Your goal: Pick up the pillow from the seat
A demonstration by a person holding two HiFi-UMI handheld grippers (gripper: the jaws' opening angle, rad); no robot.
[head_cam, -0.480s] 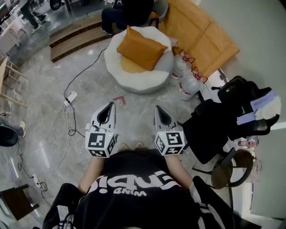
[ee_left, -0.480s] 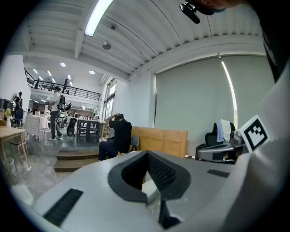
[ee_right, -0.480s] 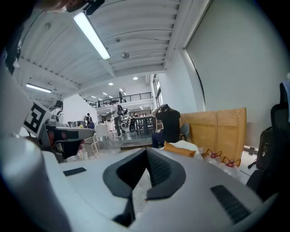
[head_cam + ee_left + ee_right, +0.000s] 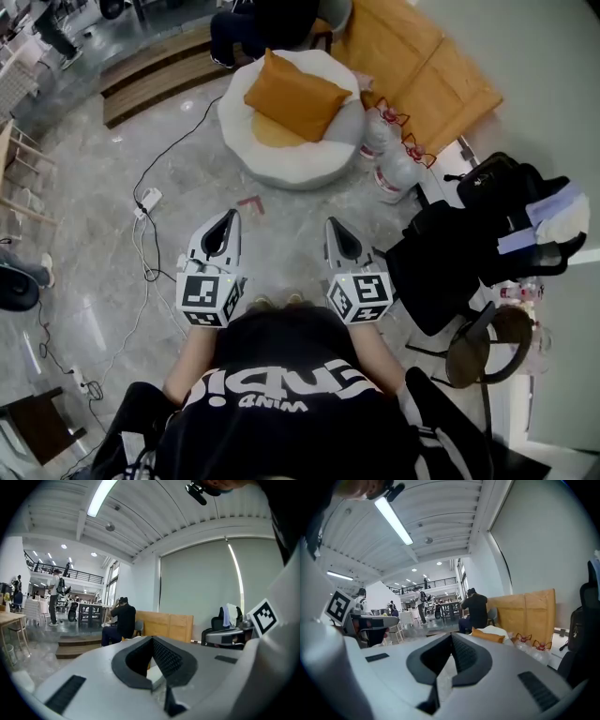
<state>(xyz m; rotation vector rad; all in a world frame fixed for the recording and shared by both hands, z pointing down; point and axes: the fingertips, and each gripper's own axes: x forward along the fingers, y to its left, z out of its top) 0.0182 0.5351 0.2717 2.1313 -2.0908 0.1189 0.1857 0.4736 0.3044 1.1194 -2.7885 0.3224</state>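
An orange pillow [image 4: 295, 94] leans tilted on a round white seat [image 4: 300, 159] at the top middle of the head view. The right gripper view shows the pillow [image 4: 490, 635] as a low orange edge beyond the jaws. My left gripper [image 4: 229, 218] and right gripper [image 4: 334, 226] hover side by side over the grey floor, well short of the seat, both pointing toward it. Both are shut with nothing between the jaws. In the left gripper view the left gripper [image 4: 152, 640] hides the seat.
Two water jugs [image 4: 392, 155] stand right of the seat, in front of wooden panels [image 4: 422, 66]. A black chair piled with bags [image 4: 478, 234] is at the right. A power strip and cables [image 4: 148, 200] lie on the floor at left. A person [image 4: 267, 23] sits behind the seat.
The seat and pillow have slid slightly up in the head view. Both grippers stay shut and nearly where they were.
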